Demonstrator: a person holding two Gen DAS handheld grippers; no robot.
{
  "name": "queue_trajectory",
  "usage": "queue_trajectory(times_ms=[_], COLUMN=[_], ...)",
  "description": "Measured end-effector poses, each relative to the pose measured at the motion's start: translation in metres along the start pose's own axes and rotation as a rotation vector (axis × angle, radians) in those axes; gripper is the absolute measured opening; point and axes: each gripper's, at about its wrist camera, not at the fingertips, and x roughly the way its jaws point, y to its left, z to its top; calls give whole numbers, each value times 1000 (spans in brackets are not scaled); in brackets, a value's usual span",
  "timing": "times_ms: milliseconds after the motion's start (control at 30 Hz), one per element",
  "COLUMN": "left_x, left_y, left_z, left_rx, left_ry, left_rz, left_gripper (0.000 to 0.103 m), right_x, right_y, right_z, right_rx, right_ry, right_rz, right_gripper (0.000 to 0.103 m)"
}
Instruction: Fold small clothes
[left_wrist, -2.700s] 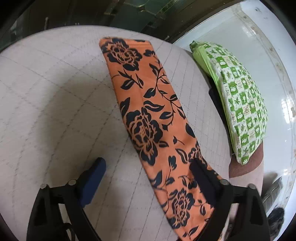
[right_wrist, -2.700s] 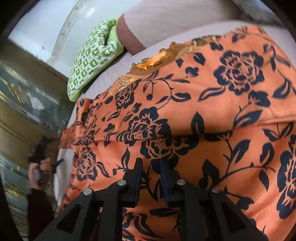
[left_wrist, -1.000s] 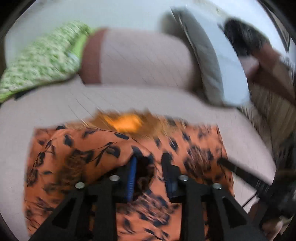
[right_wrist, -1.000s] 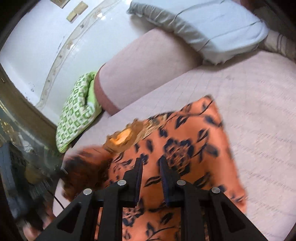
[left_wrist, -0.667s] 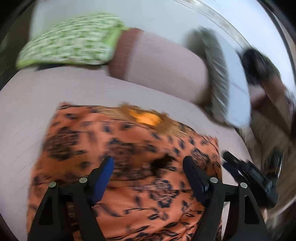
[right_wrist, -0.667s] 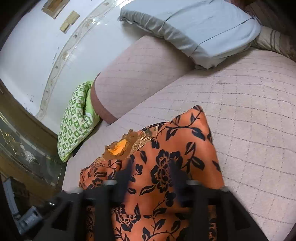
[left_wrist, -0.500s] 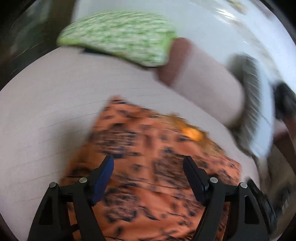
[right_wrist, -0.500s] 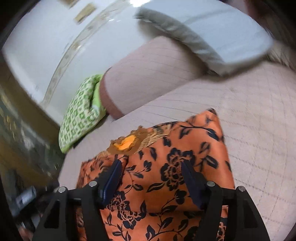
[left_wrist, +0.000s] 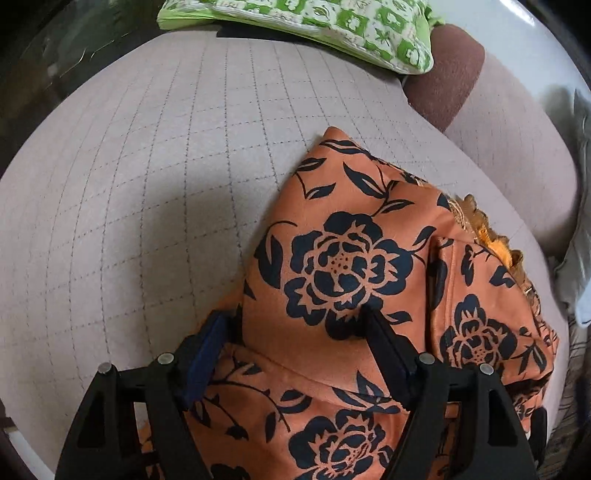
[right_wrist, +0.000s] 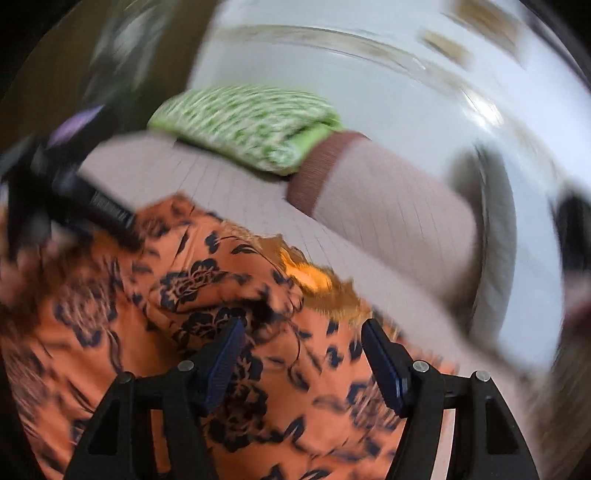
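Jaws of both grippers apart over orange floral garment (left_wrist: 343, 258), bare quilted mattress (left_wrist: 147, 166) leftward

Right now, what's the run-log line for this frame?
left gripper: open over orange floral garment | right gripper: open | garment: folded on quilted cushion

You had soft matt cloth in the orange floral garment (left_wrist: 347, 258), quilted matt fabric on the bed cover (left_wrist: 147, 155), matt black plastic gripper arms.

Black claw (left_wrist: 293, 325), blue pads, silver screws
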Motion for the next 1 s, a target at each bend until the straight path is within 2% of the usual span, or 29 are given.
queue_trajectory(times_ms=[67,167,267,433,467,500,533,567,600,667,800,900,1000], left_x=[1,2,1,7,6,6,6,13,14,17,16,16,16], left_y=[-1,5,11,13,11,15,15,10,11,9,10,7,4], left_z=[3,13,15,15,16,14,14,15,15,16,14,13,11], left_rx=[-17,-67,-81,-50,-47,-46,-46,-48,-51,-52,-41,-37,-30], left_ry=[9,20,24,24,24,24,25,25,25,24,21,19,15], left_rz=[-14,-49,-65,-50,-48,-47,-48,-49,-51,-50,-40,-33,-23], left_gripper=[77,77,77,78,78,78,79,79,79,79,79,79,80], right_x=[8,26,46,73,79,82,85,88,87,84,79,78,73], right_y=[20,40,54,82,84,84,80,70,61,39,-35,-100,-160], right_z=[11,19,26,33,36,37,40,46,48,51,43,11,-57], right_rx=[-169,-352,-460,-600,-598,-579,-536,-451,-395,-291,45,332,743], right_ry=[9,46,63,62,73,84,108,144,143,131,165,209,265], right_rz=[-42,-73,-89,-113,-107,-91,-54,-22,-12,-26,-34,-12,114], right_gripper=[70,69,69,67,63,32,20,18,13,10,7,6,6])
